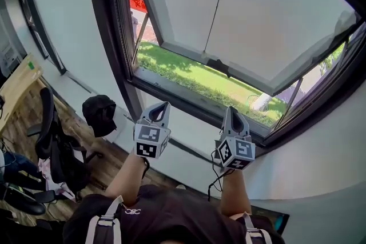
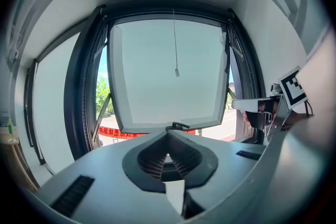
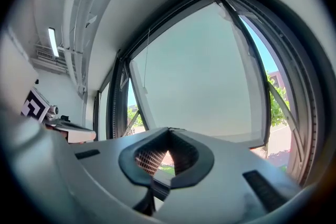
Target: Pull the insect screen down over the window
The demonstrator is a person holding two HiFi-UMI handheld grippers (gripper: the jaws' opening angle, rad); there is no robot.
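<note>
Insect screen pull cord [image 2: 175, 44] hangs mid-window [image 1: 111, 48], in front of the sash [image 1: 257, 20] tilted outward; screen not yet drawn over the opening. L gripper [image 1: 160, 112] & R gripper [image 1: 234, 118] both closed on nothing, side by side below the sill [image 1: 189, 101], apart from cord.

No words to read
The red banner [image 1: 137, 4] outside has writing on it, but it is too small to read.

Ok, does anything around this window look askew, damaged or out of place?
Nothing stands out. The dark-framed window sash is swung open outward and looks intact, and the thin grey pull cord hangs straight in front of it.
</note>
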